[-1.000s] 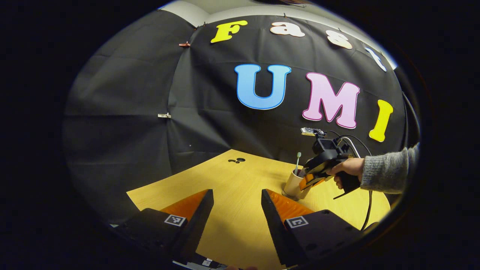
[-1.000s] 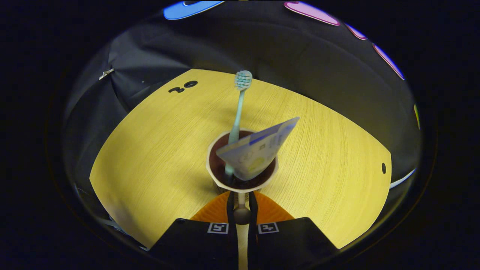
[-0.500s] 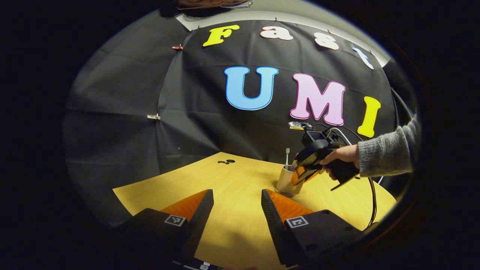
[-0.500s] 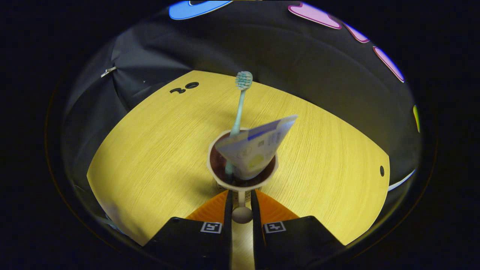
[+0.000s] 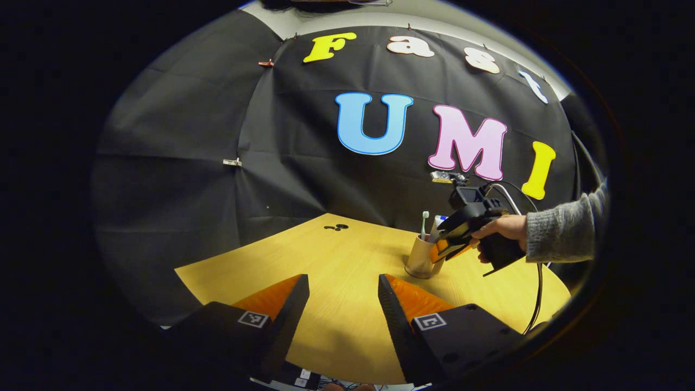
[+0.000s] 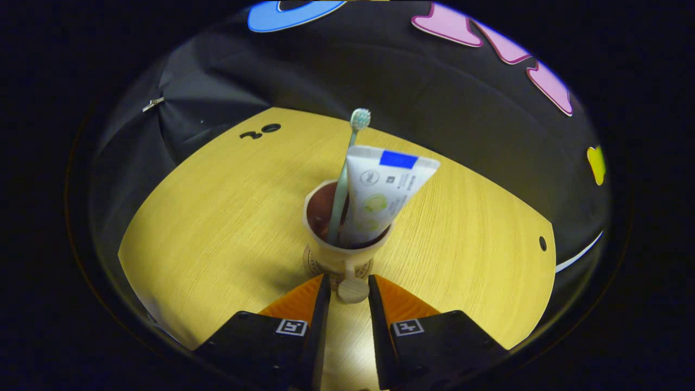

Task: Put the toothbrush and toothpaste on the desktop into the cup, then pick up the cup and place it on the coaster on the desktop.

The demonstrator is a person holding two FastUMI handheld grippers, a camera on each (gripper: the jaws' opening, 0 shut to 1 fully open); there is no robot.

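Brush [image 6: 347, 174] and paste [image 6: 380, 193] stand in the cup [image 6: 342, 250] on its coaster [image 6: 314, 264] on the bench [image 6: 217, 217]; we judge placing done, right gripper [image 6: 347, 288] fingers narrow beside the handle [image 6: 353, 289], next back off; left gripper [image 5: 343, 304] wide, idle.

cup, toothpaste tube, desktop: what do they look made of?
Beige handled cup: looks like glazed ceramic or hard plastic, given its thick smooth rim and darker inside; can't tell which.
White toothpaste tube with a blue patch: soft plastic laminate, flat crimped end, matte.
Yellow-tan desktop: wood or wood-look laminate, with fine straight grain and a slight sheen.
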